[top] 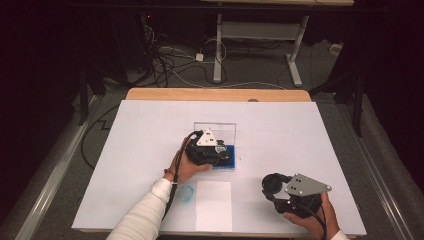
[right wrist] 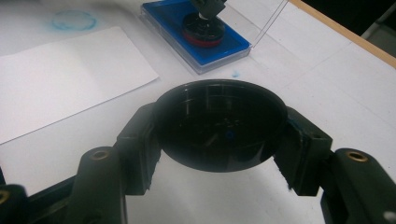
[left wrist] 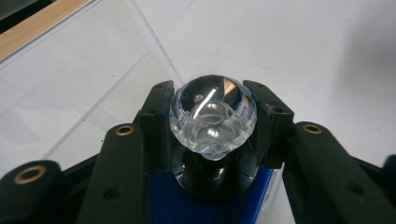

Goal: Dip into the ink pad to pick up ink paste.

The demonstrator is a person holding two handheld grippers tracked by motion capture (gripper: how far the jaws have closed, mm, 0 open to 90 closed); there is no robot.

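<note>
A stamp with a clear faceted knob (left wrist: 212,116) and a round black base (left wrist: 212,177) stands on the blue ink pad (left wrist: 173,205). My left gripper (left wrist: 212,122) is shut on the knob, one pad on each side. In the high view the left gripper (top: 218,150) sits over the ink pad (top: 232,160) at the table's middle. My right gripper (right wrist: 219,135) is shut on a round black cap (right wrist: 219,123), held just above the table at the front right (top: 274,185). The right gripper view also has the stamp (right wrist: 204,30) on the pad (right wrist: 233,44).
The pad's clear hinged lid (top: 215,130) stands open behind it. A white paper sheet (top: 213,205) lies at the front edge, with a blue ring print (top: 186,192) on the table cover to its left. A wooden table edge (top: 215,95) runs along the back.
</note>
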